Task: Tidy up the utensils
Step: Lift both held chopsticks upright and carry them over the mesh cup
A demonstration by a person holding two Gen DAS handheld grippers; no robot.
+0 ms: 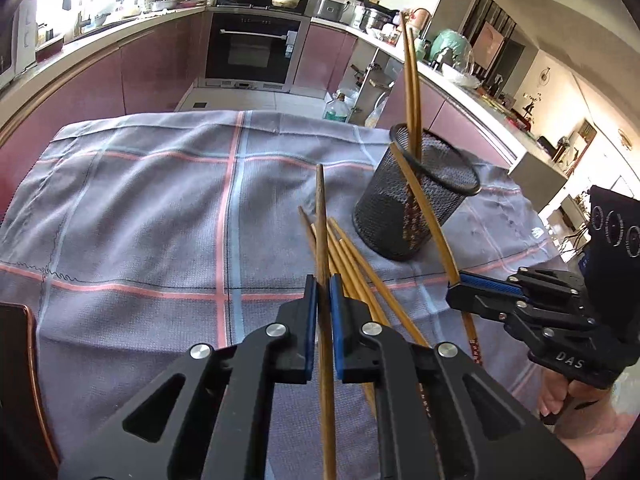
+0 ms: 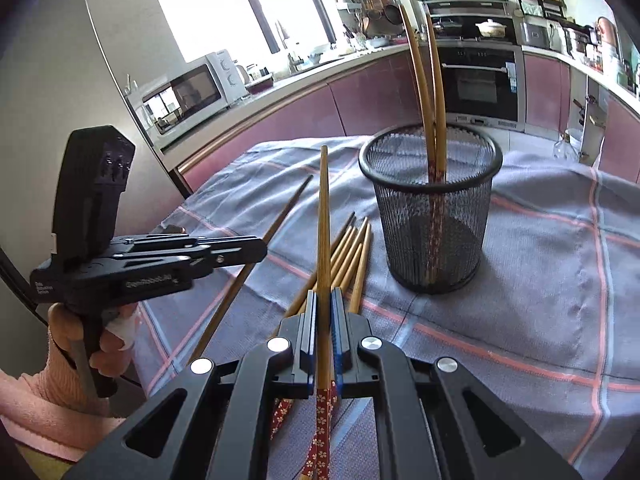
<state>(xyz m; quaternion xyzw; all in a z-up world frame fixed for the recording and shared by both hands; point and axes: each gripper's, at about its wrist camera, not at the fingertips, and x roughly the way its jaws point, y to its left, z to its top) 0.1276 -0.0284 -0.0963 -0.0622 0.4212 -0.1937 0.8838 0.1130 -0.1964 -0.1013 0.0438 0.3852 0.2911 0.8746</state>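
Observation:
My left gripper (image 1: 323, 284) is shut on a plain brown chopstick (image 1: 320, 220) whose tip points up and away over the plaid cloth (image 1: 140, 200). To its right, my right gripper (image 1: 454, 284) is shut on a lighter chopstick (image 1: 437, 236) that crosses in front of the black mesh cup (image 1: 416, 208). In the right wrist view, that right gripper (image 2: 324, 296) grips the red-flowered chopstick (image 2: 323, 220), and the left gripper (image 2: 260, 246) holds its darker chopstick (image 2: 288, 208) at the left. Two chopsticks (image 2: 436, 92) stand in the mesh cup (image 2: 432, 220). Several loose chopsticks (image 2: 348, 256) lie fanned on the cloth in front of it.
The cloth-covered table ends at its far edge (image 1: 240, 114), with the kitchen floor and an oven (image 1: 252, 48) beyond. A bottle (image 1: 338, 110) stands on the floor. A microwave (image 2: 188, 92) sits on the left counter. A dark, copper-rimmed object (image 1: 16, 360) lies at the table's near left.

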